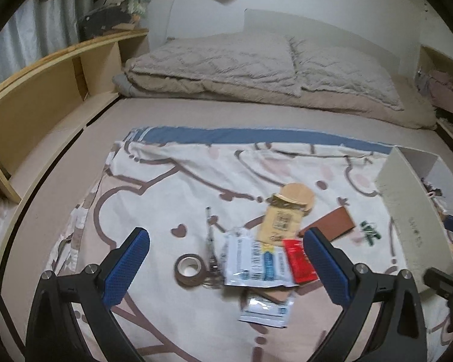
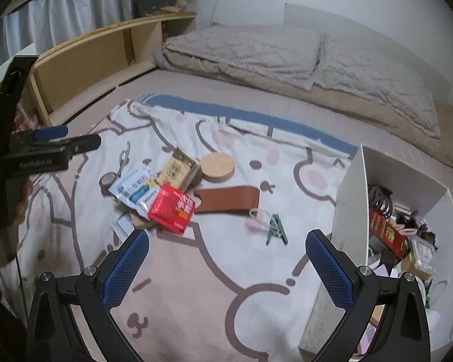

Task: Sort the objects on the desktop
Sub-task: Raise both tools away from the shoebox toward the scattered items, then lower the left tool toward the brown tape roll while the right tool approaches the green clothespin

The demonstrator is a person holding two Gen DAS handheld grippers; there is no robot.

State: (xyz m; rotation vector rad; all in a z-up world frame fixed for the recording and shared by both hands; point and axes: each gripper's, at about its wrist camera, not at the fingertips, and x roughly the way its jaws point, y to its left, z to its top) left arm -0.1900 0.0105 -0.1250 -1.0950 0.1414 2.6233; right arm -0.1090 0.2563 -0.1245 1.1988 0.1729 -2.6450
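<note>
Both blue-padded claws, left gripper [image 1: 226, 267] and right gripper [image 2: 226, 265], hang released, jaws spread, nothing between them. Ahead on the cartoon-print blanket [image 2: 196, 271]: red foil sachet [image 2: 171, 208], white-and-blue pouch [image 2: 136, 191], tan printed packet [image 2: 178, 170], round wooden lid [image 2: 218, 166], brown leather strap [image 2: 226, 200], brown tape roll [image 1: 189, 270]. Print unreadable. White open box [image 2: 350, 199] of clutter sits right; beige quilt [image 2: 256, 48] behind.

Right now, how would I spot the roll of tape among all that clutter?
Find the cartoon-print blanket spread on the bed. At the left edge of the pile, beside the white and blue packet, lies the tape roll: the only brown ring with a hollow centre.
</note>
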